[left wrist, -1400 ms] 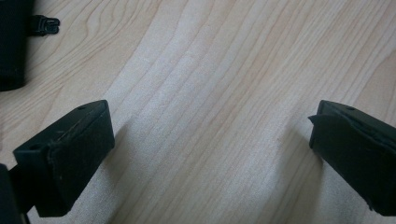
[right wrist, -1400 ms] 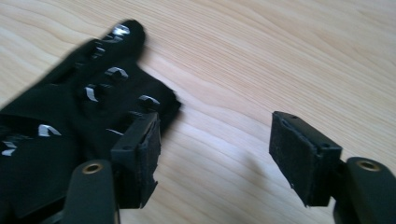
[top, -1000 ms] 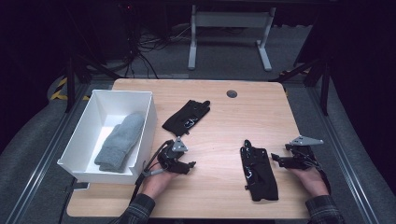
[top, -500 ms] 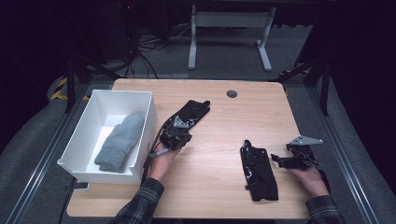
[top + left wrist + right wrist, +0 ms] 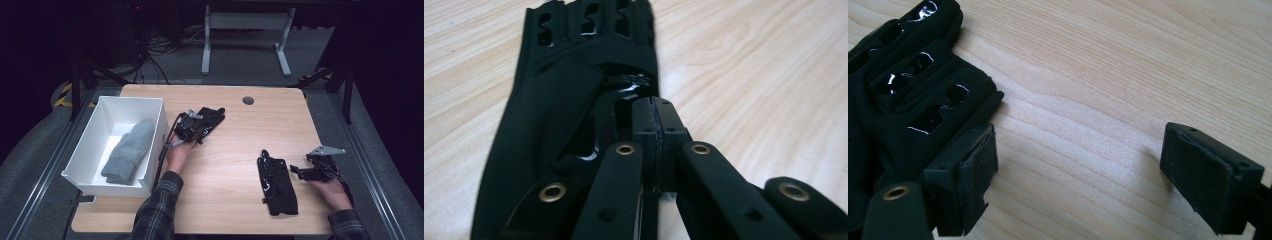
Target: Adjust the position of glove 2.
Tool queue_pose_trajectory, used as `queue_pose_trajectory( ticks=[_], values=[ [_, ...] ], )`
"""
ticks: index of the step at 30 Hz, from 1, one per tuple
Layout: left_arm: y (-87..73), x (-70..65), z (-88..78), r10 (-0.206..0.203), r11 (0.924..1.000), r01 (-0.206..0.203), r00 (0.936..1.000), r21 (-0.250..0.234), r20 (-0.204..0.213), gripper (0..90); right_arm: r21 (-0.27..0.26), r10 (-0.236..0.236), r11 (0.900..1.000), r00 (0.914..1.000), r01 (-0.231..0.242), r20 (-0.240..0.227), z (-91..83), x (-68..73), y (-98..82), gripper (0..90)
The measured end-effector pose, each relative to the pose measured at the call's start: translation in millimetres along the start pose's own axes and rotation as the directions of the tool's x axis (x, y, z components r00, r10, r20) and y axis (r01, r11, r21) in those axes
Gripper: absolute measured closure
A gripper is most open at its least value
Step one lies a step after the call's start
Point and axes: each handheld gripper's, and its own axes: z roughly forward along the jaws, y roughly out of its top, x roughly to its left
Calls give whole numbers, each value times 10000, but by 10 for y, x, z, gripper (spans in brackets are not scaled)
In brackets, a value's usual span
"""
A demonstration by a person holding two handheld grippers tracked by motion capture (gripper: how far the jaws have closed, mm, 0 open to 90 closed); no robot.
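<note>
Two black fingerless gloves lie on the wooden table. The far glove rests beside the white bin. My left gripper hovers over its near end, pointing along it. In the left gripper view the jaws are pressed together above the glove, and my left gripper shows nothing visibly pinched between its pads. The near glove lies at the front right. My right gripper stands open just to its right. In the right gripper view this glove lies against the left pad of my right gripper, with bare wood between the pads.
A white bin stands at the table's left and holds a grey mitten. A round cable hole sits near the far edge. Desk legs and cables stand on the floor behind the table.
My left hand has moved away from the person, from the front middle of the table onto the far glove. The right hand and both gloves have stayed still.
</note>
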Motion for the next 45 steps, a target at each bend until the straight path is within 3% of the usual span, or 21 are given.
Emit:
queue_pose_trajectory(
  ticks=[6,8,12,17,21,26,34,45],
  values=[
    [-54,54,174,-56,9981,54,10000,614,39,900,1,3,10000,10000,-3,-8,0,0,0,160],
    [-84,44,167,-200,9988,194,9997,458,133,900,2,-1,10000,10000,1,-12,1,0,0,159],
    [-96,-7,144,91,9982,-100,9998,584,165,900,2,19,10000,10000,-19,-15,1,2,1,159],
    [-160,-95,106,43,9985,-89,9964,539,851,900,-4,9,10000,10000,-9,-17,2,1,2,159],
    [-203,-199,66,272,9973,-351,9926,647,1186,900,11,12,10000,10000,-12,-22,4,2,4,158],
    [-269,-328,16,245,9968,-362,9869,706,1593,900,8,7,10000,10000,-7,-17,4,1,5,158],
    [-331,-551,-51,606,9918,-834,9739,965,2187,900,8,11,10000,10000,-11,-18,4,2,4,158],
    [-500,-949,-175,975,9845,-1372,9463,1096,3082,900,11,9,10000,10000,-9,-19,4,2,4,158]
  ],
)
